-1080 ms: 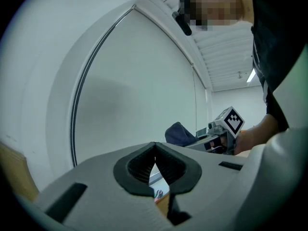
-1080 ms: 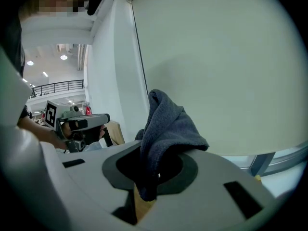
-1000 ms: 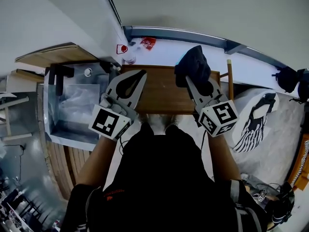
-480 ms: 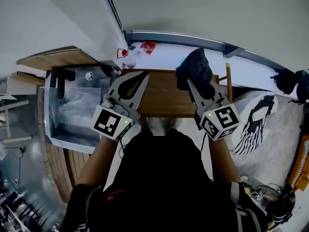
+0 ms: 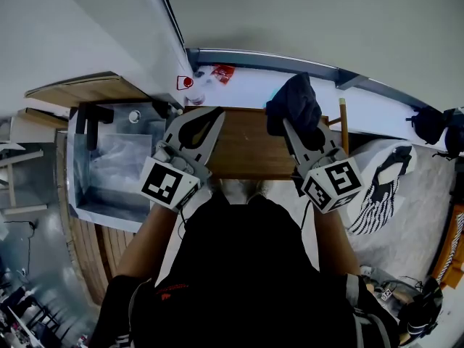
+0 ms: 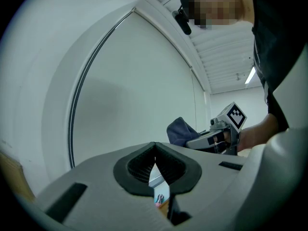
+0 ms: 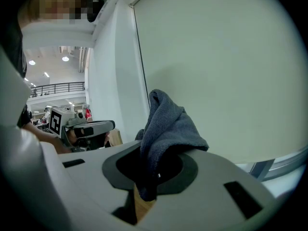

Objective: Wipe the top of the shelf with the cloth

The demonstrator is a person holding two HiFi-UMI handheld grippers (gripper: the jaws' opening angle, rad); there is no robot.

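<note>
The brown wooden shelf top (image 5: 246, 147) lies straight below me in the head view. A dark blue cloth (image 5: 293, 101) is bunched over its far right part, and my right gripper (image 5: 293, 125) is shut on it. In the right gripper view the cloth (image 7: 168, 129) stands up out of the jaws. My left gripper (image 5: 205, 118) hovers over the shelf's left end with its jaws shut and nothing between them. The left gripper view looks along the shut jaws at a white wall, with the cloth (image 6: 180, 130) and the right gripper (image 6: 216, 136) off to its right.
A clear plastic bin (image 5: 116, 158) stands to the left of the shelf. A grey window ledge (image 5: 275, 60) runs behind it, with small red items (image 5: 221, 69) on the white sill. A striped bag (image 5: 380, 187) lies on the floor at the right.
Both grippers have shifted slightly away from me over the shelf, the right one carrying the cloth a little farther toward the back edge.
</note>
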